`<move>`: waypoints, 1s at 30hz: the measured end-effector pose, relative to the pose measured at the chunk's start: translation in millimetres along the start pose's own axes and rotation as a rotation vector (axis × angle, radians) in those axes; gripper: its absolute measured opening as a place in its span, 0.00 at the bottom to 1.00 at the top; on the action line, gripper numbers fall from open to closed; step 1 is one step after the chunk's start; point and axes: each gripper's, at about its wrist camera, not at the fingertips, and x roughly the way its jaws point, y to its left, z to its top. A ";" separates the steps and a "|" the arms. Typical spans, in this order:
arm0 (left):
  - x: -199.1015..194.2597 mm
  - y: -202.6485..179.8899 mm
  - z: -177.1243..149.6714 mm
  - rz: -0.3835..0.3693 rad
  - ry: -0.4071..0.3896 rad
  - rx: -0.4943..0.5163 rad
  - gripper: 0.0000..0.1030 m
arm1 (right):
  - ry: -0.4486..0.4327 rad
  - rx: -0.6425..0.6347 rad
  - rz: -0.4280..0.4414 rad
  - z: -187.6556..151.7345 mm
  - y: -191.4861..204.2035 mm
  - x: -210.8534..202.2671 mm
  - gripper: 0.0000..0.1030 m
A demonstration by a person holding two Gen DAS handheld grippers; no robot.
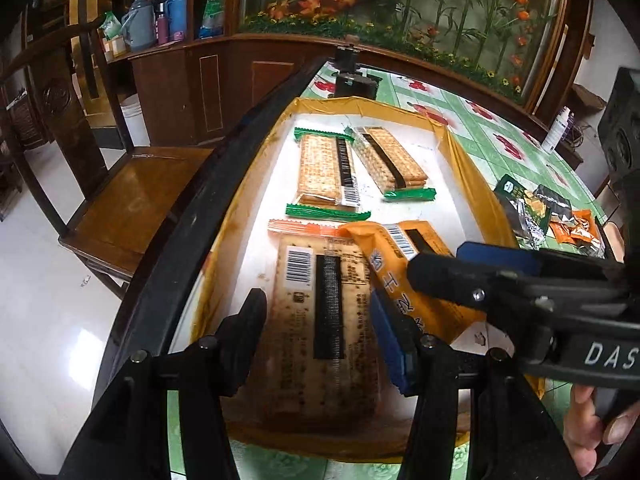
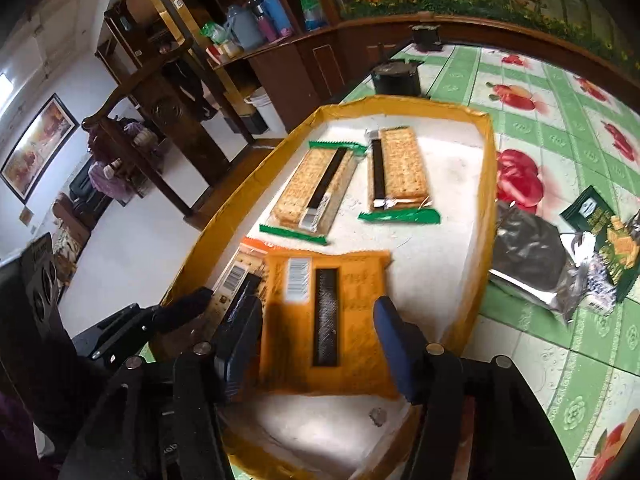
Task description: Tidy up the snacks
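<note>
Reading "DAS" on right gripper (image 1: pixel 472 276), barcoded orange packet (image 2: pixel 324 320)

Two green-ended cracker packs (image 1: pixel 326 172) (image 1: pixel 390 162), two orange packs (image 2: pixel 324 320) (image 1: pixel 320 320), one tray (image 2: pixel 486 184).

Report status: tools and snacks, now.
Left tool astride pale cracker pack, right tool astride orange pack; grips unclear. Orange pack overlaps pale one in tray. Nothing blocking.
</note>
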 end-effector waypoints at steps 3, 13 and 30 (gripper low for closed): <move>-0.3 4.5 2.0 -0.006 0.000 -0.017 0.52 | -0.002 0.004 0.019 -0.8 -0.7 -1.9 0.61; -11.9 2.7 8.1 -0.044 -0.023 -0.037 0.53 | -0.047 0.047 0.089 -3.3 -17.5 -28.4 0.61; -25.6 -49.8 18.0 -0.099 -0.045 0.062 0.54 | -0.212 0.271 -0.019 -7.0 -155.8 -107.1 0.61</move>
